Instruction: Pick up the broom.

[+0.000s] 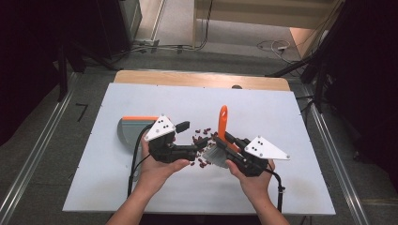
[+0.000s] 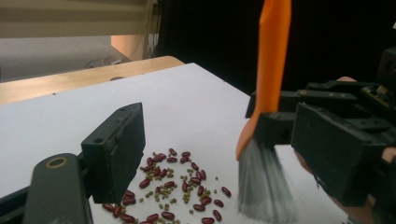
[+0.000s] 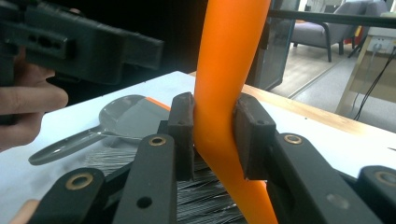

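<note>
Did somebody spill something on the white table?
Yes. A scatter of dark red beans mixed with tiny green ones lies loose on the white table, between the two grippers. The right gripper holds an orange-handled brush beside them, bristles down, and a grey dustpan lies to the left.

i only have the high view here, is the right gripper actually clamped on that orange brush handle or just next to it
Observer: Clamped. In the right gripper view the right gripper has a jaw pressed on each side of the orange brush handle.
Operator: are the bristles down on the table
Observer: Yes, the left gripper view shows the grey bristles reaching the white table, just beside the beans.
Operator: those are all red beans right
Observer: No, small green ones are mixed among the red.
Operator: left gripper holding anything
Observer: No. The left gripper is open, with nothing between its jaws.
</note>
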